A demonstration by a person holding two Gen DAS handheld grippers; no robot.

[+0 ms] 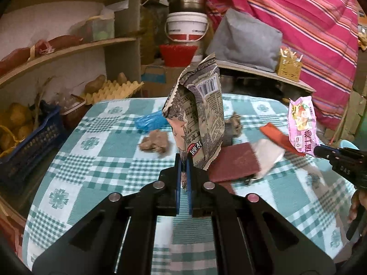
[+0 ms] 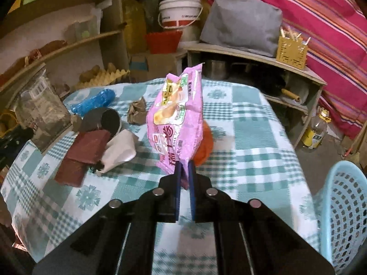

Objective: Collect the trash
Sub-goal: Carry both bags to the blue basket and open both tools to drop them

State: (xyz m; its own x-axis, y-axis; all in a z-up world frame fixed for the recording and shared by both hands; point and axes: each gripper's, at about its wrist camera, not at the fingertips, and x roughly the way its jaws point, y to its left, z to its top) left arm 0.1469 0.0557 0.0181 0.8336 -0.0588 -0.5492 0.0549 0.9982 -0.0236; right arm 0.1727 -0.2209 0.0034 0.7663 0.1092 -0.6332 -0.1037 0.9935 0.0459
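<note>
Pinching a printed snack bag (image 1: 197,116) by its bottom edge, the left gripper (image 1: 183,160) holds it upright above the checked desk (image 1: 96,160), while the right gripper (image 2: 184,167) has its jaws pressed onto the lower corner of a pink wrapper (image 2: 176,123) lifted clear of the cloth. Both grips are thin edge pinches, so I judge either bag could slip out on the swing toward the blue basket (image 2: 344,206) beside the desk. The crumpled brown paper (image 1: 154,143), blue plastic (image 1: 150,121) and orange scrap (image 1: 278,137) lie uncollected, and a low pass could drag them off.
</note>
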